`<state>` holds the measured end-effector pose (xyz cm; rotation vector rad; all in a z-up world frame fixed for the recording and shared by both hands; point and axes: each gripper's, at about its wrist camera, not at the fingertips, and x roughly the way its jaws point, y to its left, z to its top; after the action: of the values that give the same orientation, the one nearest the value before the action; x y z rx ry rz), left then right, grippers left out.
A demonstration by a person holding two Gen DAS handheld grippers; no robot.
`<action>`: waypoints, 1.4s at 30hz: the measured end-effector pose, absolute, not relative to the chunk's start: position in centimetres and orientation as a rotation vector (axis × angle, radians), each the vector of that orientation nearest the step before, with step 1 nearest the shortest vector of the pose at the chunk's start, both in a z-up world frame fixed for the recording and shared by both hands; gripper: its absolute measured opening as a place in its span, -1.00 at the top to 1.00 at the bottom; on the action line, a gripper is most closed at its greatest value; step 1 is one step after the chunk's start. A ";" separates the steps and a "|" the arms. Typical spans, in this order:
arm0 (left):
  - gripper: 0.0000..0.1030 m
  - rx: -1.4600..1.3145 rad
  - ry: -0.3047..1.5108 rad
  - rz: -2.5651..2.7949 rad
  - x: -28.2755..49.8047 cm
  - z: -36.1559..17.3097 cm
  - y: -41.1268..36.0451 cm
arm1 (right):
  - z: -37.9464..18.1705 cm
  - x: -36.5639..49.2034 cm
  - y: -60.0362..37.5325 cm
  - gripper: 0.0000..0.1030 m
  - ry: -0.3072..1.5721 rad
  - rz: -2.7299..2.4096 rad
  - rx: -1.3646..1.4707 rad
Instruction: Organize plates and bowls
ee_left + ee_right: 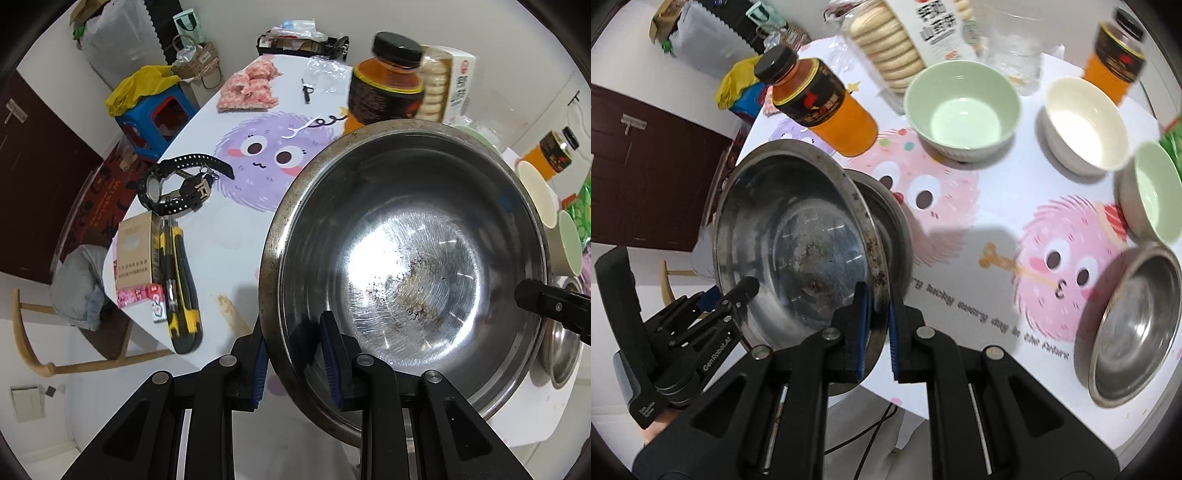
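Your left gripper [295, 354] and right gripper [877, 328] each pinch opposite rims of the tilted large steel bowl [798, 243], directly above the second steel bowl [890, 225].

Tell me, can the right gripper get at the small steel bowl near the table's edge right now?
Probably not yet: the right gripper is shut on the big steel bowl. The path to the small steel bowl looks free otherwise.
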<state>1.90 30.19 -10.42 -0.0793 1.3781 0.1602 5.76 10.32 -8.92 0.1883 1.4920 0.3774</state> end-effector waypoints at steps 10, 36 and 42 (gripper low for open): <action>0.49 -0.064 1.429 0.169 3.2 -12.6 31.0 | -11.6 7.2 11.6 0.77 1.561 0.357 0.180; -0.08 -0.042 1.420 0.221 3.0 -14.1 30.6 | -13.1 7.6 11.9 0.12 1.569 0.320 0.183; -0.81 -0.142 1.377 0.133 2.7 -13.0 30.9 | -11.2 7.2 11.5 -0.99 1.505 0.332 0.165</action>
<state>2.73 30.92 -13.02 -0.1418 1.3769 0.1327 7.20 11.52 -11.24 0.1653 1.5054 0.3320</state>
